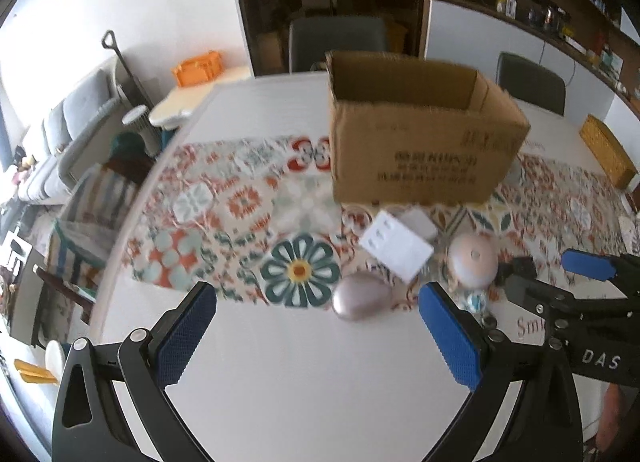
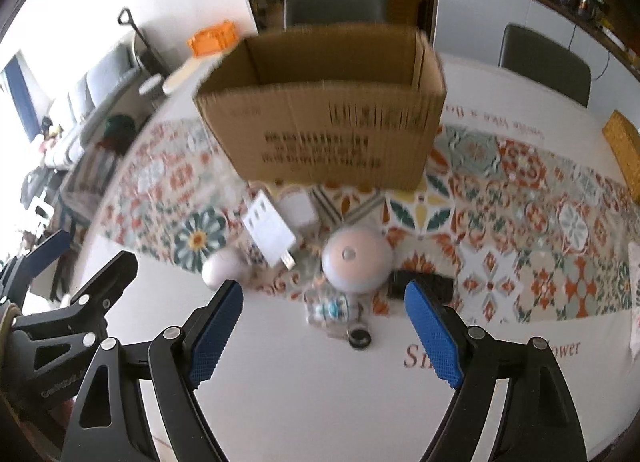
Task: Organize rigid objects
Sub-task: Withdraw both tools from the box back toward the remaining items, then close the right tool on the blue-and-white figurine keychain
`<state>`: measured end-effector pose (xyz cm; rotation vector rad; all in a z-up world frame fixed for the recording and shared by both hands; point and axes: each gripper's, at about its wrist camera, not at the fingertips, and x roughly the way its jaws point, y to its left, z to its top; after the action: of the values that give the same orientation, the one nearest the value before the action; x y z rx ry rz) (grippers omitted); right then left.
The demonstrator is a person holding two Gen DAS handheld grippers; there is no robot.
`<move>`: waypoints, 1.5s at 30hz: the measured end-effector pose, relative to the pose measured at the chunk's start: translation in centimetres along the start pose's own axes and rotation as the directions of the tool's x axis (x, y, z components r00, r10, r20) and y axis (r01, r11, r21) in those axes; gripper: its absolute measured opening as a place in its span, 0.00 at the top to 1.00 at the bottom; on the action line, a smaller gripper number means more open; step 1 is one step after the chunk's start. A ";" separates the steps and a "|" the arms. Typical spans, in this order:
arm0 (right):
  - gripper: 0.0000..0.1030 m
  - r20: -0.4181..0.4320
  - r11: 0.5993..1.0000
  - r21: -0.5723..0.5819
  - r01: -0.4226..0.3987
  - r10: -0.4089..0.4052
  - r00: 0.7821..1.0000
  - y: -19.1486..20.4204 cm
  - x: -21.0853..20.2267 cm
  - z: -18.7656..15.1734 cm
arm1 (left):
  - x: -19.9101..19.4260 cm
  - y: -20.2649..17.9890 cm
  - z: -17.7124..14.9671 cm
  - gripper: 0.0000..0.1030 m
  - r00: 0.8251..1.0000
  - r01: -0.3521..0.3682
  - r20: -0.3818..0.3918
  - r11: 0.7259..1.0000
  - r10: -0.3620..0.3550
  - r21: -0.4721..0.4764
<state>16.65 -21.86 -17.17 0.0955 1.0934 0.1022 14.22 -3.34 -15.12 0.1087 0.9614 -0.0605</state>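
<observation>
**Both tongs spread above the clutter, nothing gripped yet**

Largest first: white table (image 2: 304, 402) with a patterned floral runner (image 2: 500, 190) across its middle. On the runner, toward the far edge, an open brown cardboard box (image 2: 328, 130), apparently empty as far as visible. Just in front of the box, a huddle of small items: white rectangular multi-port charger (image 2: 270, 232) with its long axis slanting from the box toward the near edge, prongs nearest; a smaller white block (image 2: 298, 206) beside it; a pinkish dome-shaped gadget (image 2: 356, 262); a pale pink egg-shaped object (image 1: 362, 298); a flat black rectangle (image 2: 420, 286); a clear packet with blue bits (image 2: 330, 310) and a small black ring (image 2: 359, 338) at the runner's near edge.

Left gripper (image 1: 316, 310): jaws wide, empty, egg-shaped object directly ahead between the fingers' line. Right gripper (image 2: 324, 314): jaws moderately wide, empty, dome gadget and packet straight ahead. Likely pairing: left for the egg, right for the dome, box beyond both.
</observation>
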 end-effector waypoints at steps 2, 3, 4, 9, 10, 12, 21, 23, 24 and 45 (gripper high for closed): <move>0.19 -0.029 1.000 -0.001 -0.001 0.001 1.000 -0.1 0.9 -0.4 | 0.6 -0.2 -0.6 0.00 1.000 0.007 -0.023 1.000 -0.007 0.008; 0.19 -0.046 1.000 -0.004 -0.001 0.001 0.999 -0.1 1.5 -0.6 | 1.0 -0.3 -0.8 0.00 0.999 0.006 -0.039 1.000 -0.005 0.013; 0.19 -0.058 1.000 -0.005 0.000 -0.001 0.998 -0.2 1.9 -0.8 | 1.4 -0.4 -1.1 0.00 0.999 0.006 -0.053 1.000 -0.005 0.017; 0.19 -0.124 1.000 -0.025 0.005 -0.008 0.992 -0.3 4.2 -1.6 | 3.2 -0.7 -2.1 0.00 0.993 -0.014 -0.113 1.000 0.016 0.025; 0.19 -0.135 1.000 -0.026 0.008 -0.011 0.991 -0.3 4.6 -1.7 | 3.6 -0.6 -2.3 0.00 0.992 -0.018 -0.124 1.000 0.020 0.020; 0.19 -0.152 1.000 -0.031 0.003 -0.008 0.988 -0.2 5.2 -1.8 | 4.3 -0.6 -2.5 0.00 0.988 -0.021 -0.152 1.000 0.023 0.015; 0.21 -0.220 0.996 -0.083 0.009 -0.027 0.975 0.4 9.0 -2.1 | 8.0 -0.4 -3.9 0.00 0.967 -0.006 -0.256 1.000 0.003 -0.011; 0.23 -0.230 0.995 -0.097 0.013 -0.035 0.973 0.6 9.7 -2.1 | 8.6 -0.5 -4.0 0.00 0.964 -0.004 -0.266 1.000 0.000 -0.015; 0.25 -0.234 0.994 -0.108 0.011 -0.036 0.971 0.7 10.1 -2.1 | 8.9 -0.5 -4.1 0.00 0.962 0.000 -0.273 1.000 -0.004 -0.017; 0.45 -0.236 0.995 -0.096 0.038 -0.060 0.970 1.5 13.5 -1.8 | 10.7 -0.3 -4.1 0.00 0.955 0.014 -0.294 0.999 -0.025 -0.041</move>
<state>21.14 -18.54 -29.74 -0.0268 1.3285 0.1211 16.98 -3.15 -26.29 0.0733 1.2617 -0.0446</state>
